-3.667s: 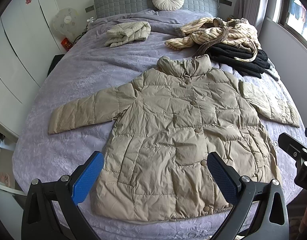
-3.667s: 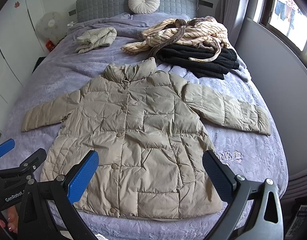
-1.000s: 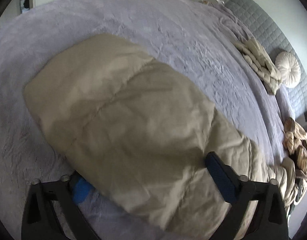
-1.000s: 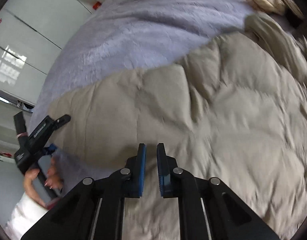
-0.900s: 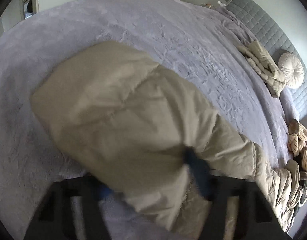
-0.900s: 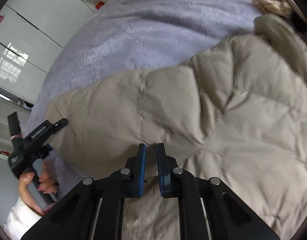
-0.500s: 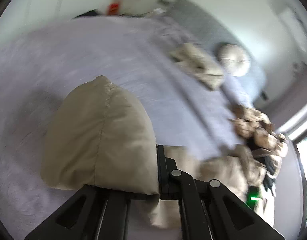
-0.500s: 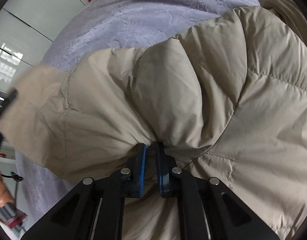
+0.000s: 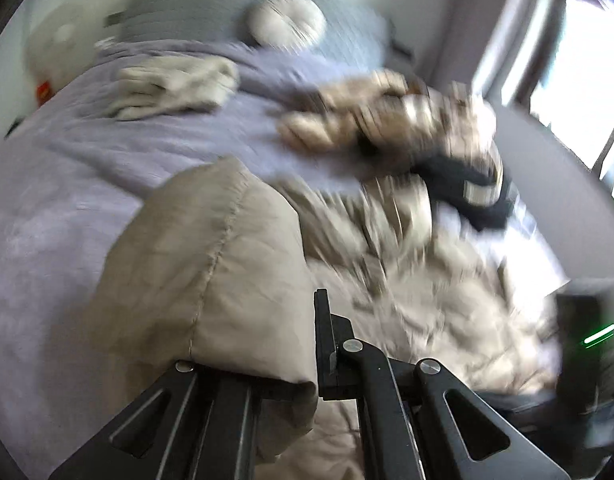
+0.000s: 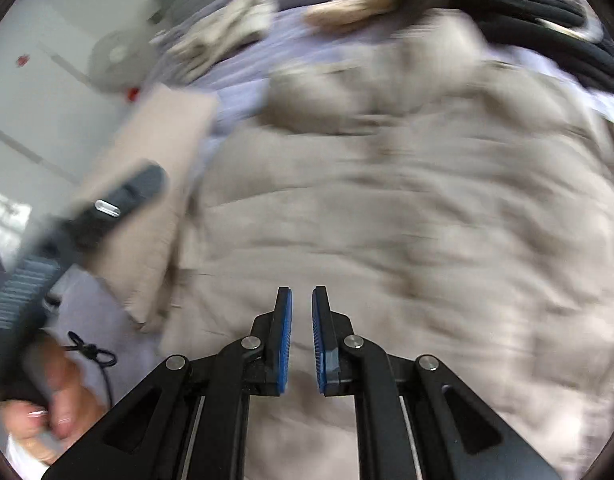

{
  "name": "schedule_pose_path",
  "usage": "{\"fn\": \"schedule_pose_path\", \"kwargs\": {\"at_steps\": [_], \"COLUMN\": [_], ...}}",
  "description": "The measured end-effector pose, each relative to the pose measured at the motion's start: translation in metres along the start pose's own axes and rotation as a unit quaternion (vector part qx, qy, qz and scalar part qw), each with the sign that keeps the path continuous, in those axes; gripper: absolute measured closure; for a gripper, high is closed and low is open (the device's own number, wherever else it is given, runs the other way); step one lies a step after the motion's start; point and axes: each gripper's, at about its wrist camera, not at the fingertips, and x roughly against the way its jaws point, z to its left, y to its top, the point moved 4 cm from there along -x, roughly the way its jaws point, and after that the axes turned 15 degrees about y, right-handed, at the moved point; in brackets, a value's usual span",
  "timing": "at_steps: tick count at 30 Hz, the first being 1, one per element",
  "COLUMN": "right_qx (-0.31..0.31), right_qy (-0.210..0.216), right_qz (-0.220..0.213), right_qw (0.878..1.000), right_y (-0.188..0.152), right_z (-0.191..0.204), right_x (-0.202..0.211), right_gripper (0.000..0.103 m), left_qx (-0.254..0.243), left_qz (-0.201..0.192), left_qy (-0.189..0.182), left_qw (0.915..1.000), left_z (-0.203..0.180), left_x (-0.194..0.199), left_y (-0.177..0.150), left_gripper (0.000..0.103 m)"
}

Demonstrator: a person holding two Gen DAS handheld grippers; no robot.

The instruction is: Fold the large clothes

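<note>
Folding has barely begun: left claw (image 9: 313,344) pinches the coat's sleeve (image 9: 203,272) at lower left, right claw (image 10: 301,336) nearly closed, empty.

Left gripper (image 9: 313,344): jaws clamped on a beige sleeve (image 9: 203,276); the fabric covers the left finger; pointing steeply downward.
Left gripper, from the right wrist view (image 10: 119,196): blurred, at the left edge, sleeve draped from it.
Left hand (image 10: 55,412): wrapped round the handle, fingers curled.
Right gripper (image 10: 301,336): blue pads nearly together, a narrow gap, nothing between them; tilted down.
</note>
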Motion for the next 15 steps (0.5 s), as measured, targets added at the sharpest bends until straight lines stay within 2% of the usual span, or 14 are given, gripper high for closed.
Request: {"fn": "schedule_pose_path", "kwargs": {"at_steps": [3,6,7,8,10,11,13,15], "right_qx": [-0.020,-0.044,-0.051,-0.056,-0.064,-0.067,-0.072,-0.067], "right_qy": [-0.031,-0.040,-0.039,-0.039,-0.036,-0.035,-0.031,-0.032], "right_qz": [-0.011,-0.012,-0.013,-0.014,-0.017,-0.018,-0.018,-0.015], "right_qw": [0.999,0.998,0.998,0.998,0.997,0.997,0.997,0.997], "right_y": [-0.003,-0.008,-0.009,-0.010,-0.016,-0.026,-0.027,-0.025], "right_z": [-0.038,-0.065,-0.072,-0.078,-0.089,-0.095,-0.096,-0.095], "right_x": [0.028,0.043,0.045,0.051,0.068,0.078,0.078,0.079], "right_gripper": [0.093,0.092,0.092,0.092,0.092,0.092,0.090,0.090], "left_qx": [-0.068,-0.120,-0.132,-0.141,-0.141,-0.136,-0.134,-0.125], "left_qz": [0.027,0.044,0.040,0.038,0.038,0.027,0.003,0.012], "left_qy": [0.043,0.090,0.102,0.104,0.094,0.102,0.115,0.118], "left_qw": [0.9964,0.9877,0.9852,0.9839,0.9848,0.9850,0.9843,0.9851], "left_z": [-0.047,-0.069,-0.071,-0.072,-0.073,-0.073,-0.069,-0.059], "left_x": [-0.022,-0.035,-0.035,-0.034,-0.028,-0.024,-0.010,-0.003], "left_y": [-0.026,-0.055,-0.060,-0.064,-0.066,-0.065,-0.064,-0.063], "left_gripper": [0.096,0.096,0.090,0.081,0.011,0.002,0.000,0.000]}}
